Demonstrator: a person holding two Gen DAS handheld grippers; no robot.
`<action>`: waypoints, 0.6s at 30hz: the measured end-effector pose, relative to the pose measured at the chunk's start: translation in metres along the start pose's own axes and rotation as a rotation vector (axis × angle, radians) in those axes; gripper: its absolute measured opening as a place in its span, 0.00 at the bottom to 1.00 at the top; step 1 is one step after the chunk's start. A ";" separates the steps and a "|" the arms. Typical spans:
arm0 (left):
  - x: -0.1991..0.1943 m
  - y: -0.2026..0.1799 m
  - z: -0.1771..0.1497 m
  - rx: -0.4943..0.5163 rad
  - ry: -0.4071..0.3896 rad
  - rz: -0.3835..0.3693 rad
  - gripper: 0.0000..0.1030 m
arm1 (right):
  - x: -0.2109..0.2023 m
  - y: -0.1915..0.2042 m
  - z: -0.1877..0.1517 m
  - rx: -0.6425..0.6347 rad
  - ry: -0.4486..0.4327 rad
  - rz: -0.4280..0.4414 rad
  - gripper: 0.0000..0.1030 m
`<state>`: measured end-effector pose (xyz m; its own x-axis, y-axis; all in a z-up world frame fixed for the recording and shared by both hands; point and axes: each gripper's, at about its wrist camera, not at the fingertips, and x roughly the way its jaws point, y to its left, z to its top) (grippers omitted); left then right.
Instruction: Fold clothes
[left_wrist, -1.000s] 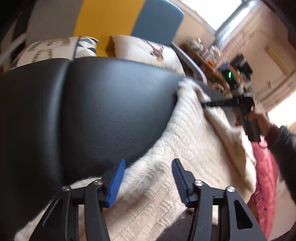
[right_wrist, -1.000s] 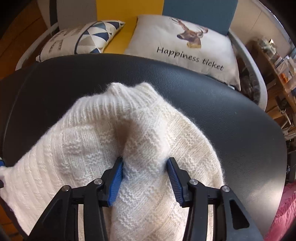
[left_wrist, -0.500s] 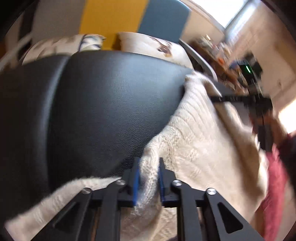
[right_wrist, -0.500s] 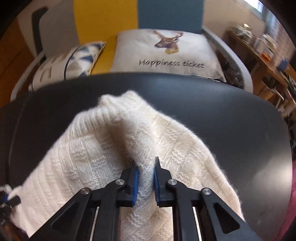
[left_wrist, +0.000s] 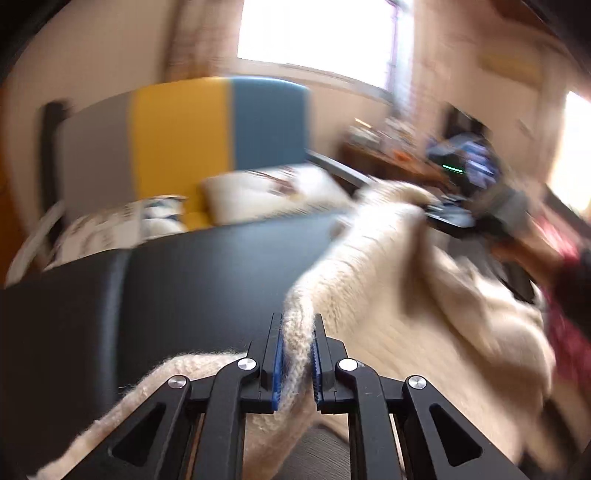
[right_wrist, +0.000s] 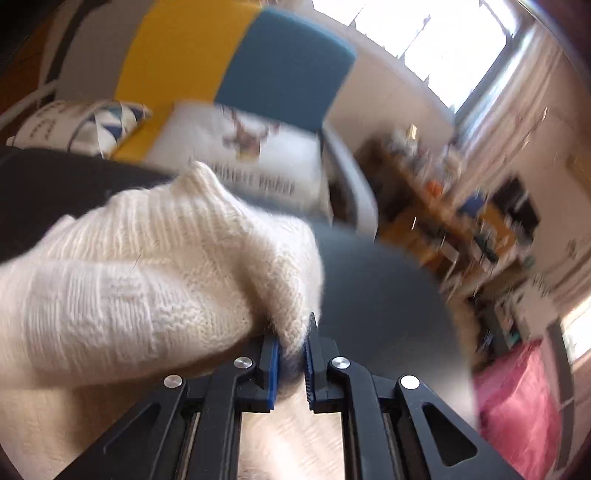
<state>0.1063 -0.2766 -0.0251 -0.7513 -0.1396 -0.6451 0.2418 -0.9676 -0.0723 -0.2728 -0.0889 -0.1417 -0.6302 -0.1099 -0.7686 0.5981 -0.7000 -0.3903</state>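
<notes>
A sunny room has a bench with pillows (right_wrist: 236, 147) behind a big black desk (left_wrist: 192, 280). On the desk's right side lies a fluffy white sweater (left_wrist: 406, 325), partly lifted. The left gripper (left_wrist: 295, 362) is pinching one sweater edge, and the right gripper (right_wrist: 291, 362) is pinching another bunch of it. I think the fold has only just begun; no neat fold shows yet. The desk's left half is bare, with room to lay the sweater. Its right edge is close, with a pink cloth (right_wrist: 517, 398) beyond.

No legible txt. Dark lettering on white deer cushion (right_wrist: 236, 155) in right wrist view is motion-blurred, unreadable. Patterned cushion (right_wrist: 74, 125) has marks too, can't make out.
</notes>
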 end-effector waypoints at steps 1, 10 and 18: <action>0.006 -0.008 -0.006 0.031 0.032 -0.020 0.12 | 0.007 -0.003 -0.006 0.019 0.025 0.006 0.09; 0.030 0.016 -0.017 -0.192 0.210 -0.316 0.18 | 0.009 -0.047 -0.009 0.153 0.104 0.174 0.15; -0.010 0.102 -0.019 -0.437 0.136 -0.248 0.30 | -0.061 -0.052 0.028 0.132 -0.056 0.234 0.22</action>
<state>0.1500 -0.3702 -0.0406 -0.7392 0.1393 -0.6589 0.3224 -0.7858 -0.5278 -0.2794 -0.0655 -0.0597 -0.5110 -0.3164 -0.7993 0.6633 -0.7366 -0.1324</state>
